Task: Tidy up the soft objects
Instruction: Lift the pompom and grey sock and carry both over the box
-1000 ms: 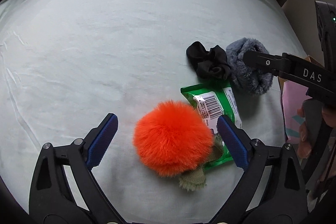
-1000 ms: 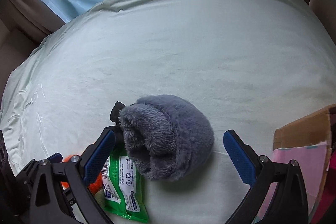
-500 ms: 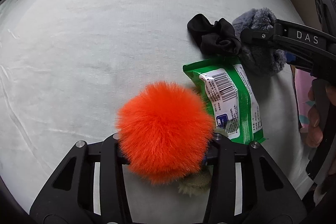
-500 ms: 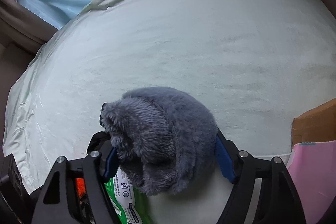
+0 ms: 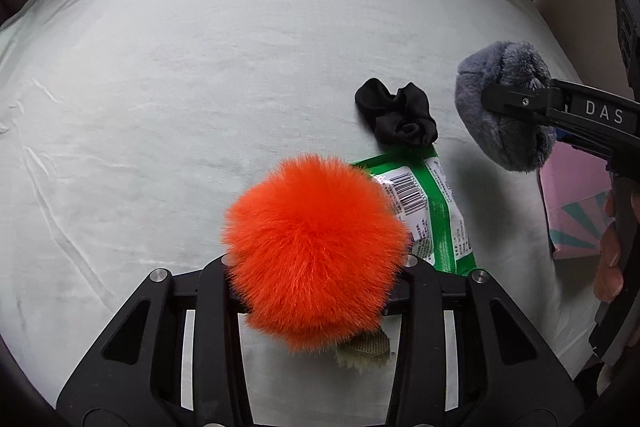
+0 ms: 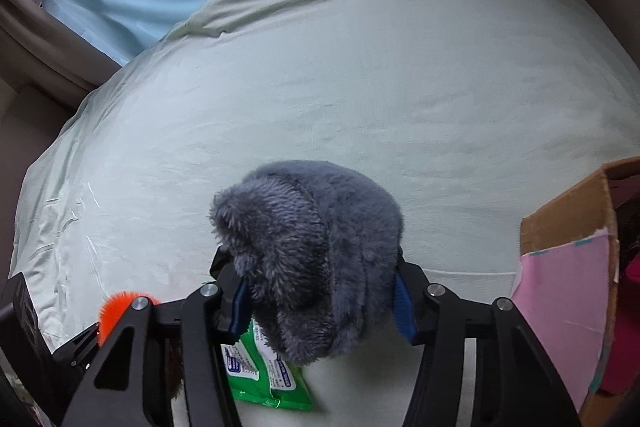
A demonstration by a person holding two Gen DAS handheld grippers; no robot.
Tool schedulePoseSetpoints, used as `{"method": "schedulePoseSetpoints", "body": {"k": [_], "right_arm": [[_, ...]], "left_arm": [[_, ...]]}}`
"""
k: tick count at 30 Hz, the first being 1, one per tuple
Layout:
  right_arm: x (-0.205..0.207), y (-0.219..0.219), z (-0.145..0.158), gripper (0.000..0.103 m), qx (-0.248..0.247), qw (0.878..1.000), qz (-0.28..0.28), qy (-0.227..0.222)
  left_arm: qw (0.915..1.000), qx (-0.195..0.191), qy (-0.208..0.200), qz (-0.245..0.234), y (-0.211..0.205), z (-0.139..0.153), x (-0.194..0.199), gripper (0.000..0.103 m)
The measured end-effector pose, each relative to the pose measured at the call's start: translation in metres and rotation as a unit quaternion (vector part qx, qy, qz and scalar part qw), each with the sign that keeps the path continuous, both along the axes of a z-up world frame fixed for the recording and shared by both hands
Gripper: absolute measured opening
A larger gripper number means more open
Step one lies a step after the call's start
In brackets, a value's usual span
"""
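Note:
My left gripper (image 5: 316,267) is shut on an orange fluffy pompom (image 5: 316,247) and holds it just above the pale green bed sheet (image 5: 180,87). My right gripper (image 6: 320,299) is shut on a grey furry plush item (image 6: 308,251) and holds it lifted off the sheet; it also shows in the left wrist view (image 5: 504,107) at the right. A black scrunchie (image 5: 396,113) lies on the sheet between the two grippers. The orange pompom also peeks into the right wrist view (image 6: 120,307) at lower left.
A green wet-wipes packet (image 5: 436,211) lies on the sheet beside the pompom, also seen under the right gripper (image 6: 268,379). A small olive fabric piece (image 5: 364,351) lies under the pompom. An open cardboard box with pink paper (image 6: 568,267) stands at the right bed edge.
Both grippers closed on their items, the left on the orange pompom and the right on the grey plush. Both items have since lifted off the sheet; the grey plush moved away from the scrunchie.

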State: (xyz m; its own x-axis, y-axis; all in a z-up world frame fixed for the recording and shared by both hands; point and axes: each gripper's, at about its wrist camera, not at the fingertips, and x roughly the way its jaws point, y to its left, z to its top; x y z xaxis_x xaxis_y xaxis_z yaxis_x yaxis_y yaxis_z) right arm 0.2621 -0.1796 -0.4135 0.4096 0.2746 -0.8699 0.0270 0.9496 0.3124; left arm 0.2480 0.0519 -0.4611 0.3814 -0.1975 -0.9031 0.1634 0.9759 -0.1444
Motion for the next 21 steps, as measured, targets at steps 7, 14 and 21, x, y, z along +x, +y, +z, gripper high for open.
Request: {"method": "schedulePoseSetpoints", "body": {"k": [7, 14, 21], "right_arm": [[-0.031, 0.002, 0.057, 0.052, 0.003, 0.999, -0.009, -0.035], [-0.081, 0.007, 0.128, 0.052, 0.004, 0.997, -0.012, -0.070], [-0.122, 0.003, 0.194, 0.052, -0.006, 0.995, -0.012, -0.096]], "left_arm": [[0.9992, -0.009, -0.038, 0.006, 0.020, 0.067, -0.019, 0.034], [0.9983, -0.005, -0.053, 0.024, 0.048, 0.143, -0.044, 0.034], [0.9968, -0.008, -0.077, 0.021, 0.033, 0.214, -0.063, 0.034]]}}
